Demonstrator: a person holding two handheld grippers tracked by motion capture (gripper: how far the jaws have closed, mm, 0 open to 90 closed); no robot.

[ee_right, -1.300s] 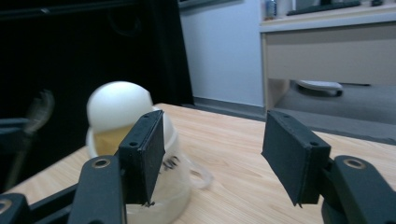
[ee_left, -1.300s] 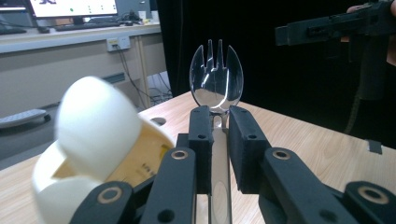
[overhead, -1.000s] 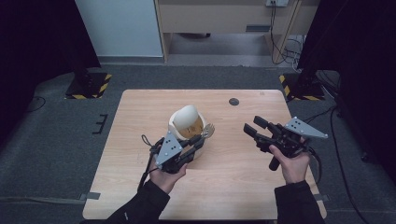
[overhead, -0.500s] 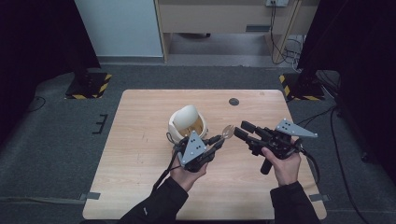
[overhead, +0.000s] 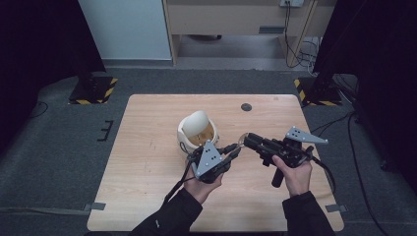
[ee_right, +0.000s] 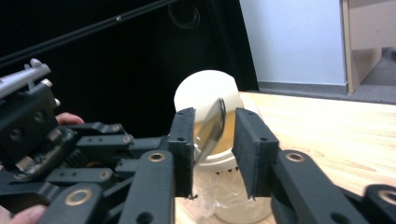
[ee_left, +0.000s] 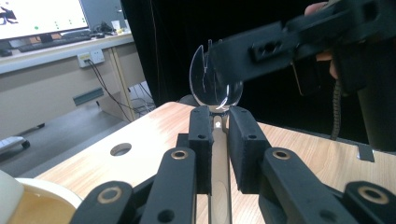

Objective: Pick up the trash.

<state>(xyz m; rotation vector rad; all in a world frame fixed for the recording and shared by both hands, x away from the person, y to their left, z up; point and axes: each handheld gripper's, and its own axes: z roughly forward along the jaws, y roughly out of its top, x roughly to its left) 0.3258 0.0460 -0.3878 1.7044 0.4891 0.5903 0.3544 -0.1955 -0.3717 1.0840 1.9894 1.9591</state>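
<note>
1. The left claw (ee_left: 219, 123) is clamped on the handle of a clear plastic spoon (ee_left: 215, 86), held just right of the cream cup (overhead: 196, 132).
2. The right claw (ee_right: 214, 128) brackets the spoon's bowl, jaws narrow but seemingly not yet gripping: a handover looks half done.
3. The cup lies tipped on the tabletop (overhead: 147, 162); its inside looks empty, though partly hidden.

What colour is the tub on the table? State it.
The tub is cream, with a yellowish-tan inside; the high view shows it best.
</note>
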